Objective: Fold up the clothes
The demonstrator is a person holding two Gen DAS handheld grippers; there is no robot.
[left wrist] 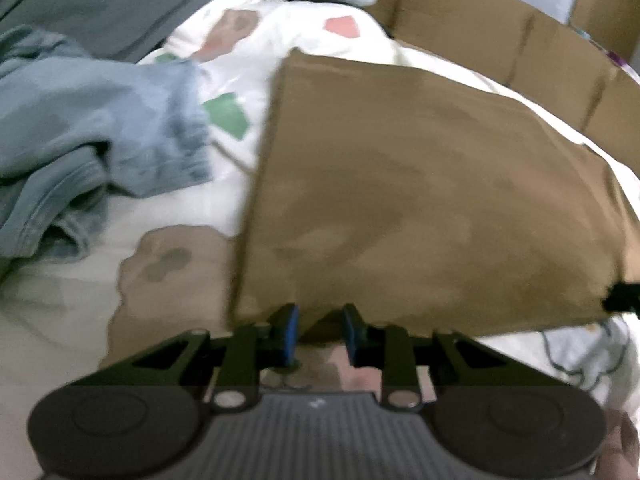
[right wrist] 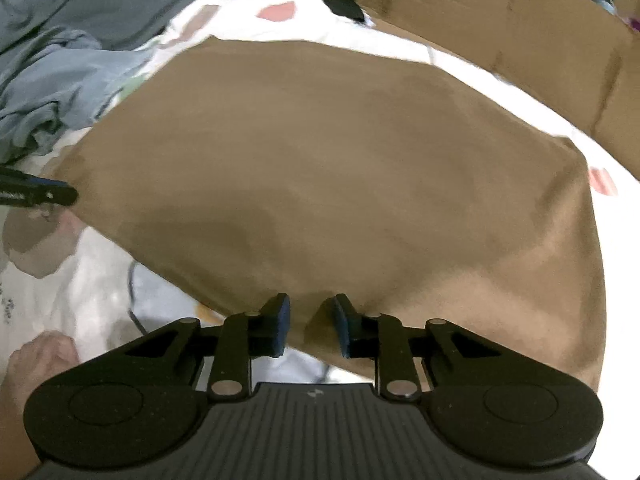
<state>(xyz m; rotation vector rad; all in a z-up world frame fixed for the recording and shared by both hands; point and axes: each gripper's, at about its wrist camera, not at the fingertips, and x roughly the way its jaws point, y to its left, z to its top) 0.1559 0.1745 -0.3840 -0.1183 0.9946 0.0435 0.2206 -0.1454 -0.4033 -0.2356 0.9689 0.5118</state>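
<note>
Brown cloth (right wrist: pixel 340 168), near edge seemingly between both grippers

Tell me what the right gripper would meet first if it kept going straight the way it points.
Most likely the brown garment: the right gripper sits at its near edge, jaws apart with that edge between them, and brown cloth fills the view ahead. Depth is unclear.

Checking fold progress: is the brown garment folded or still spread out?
Folded, at least partly: the brown garment lies as a flat, straight-edged rectangle with no sleeves or collar showing on the patterned bedsheet. How many layers it has, cannot tell.
</note>
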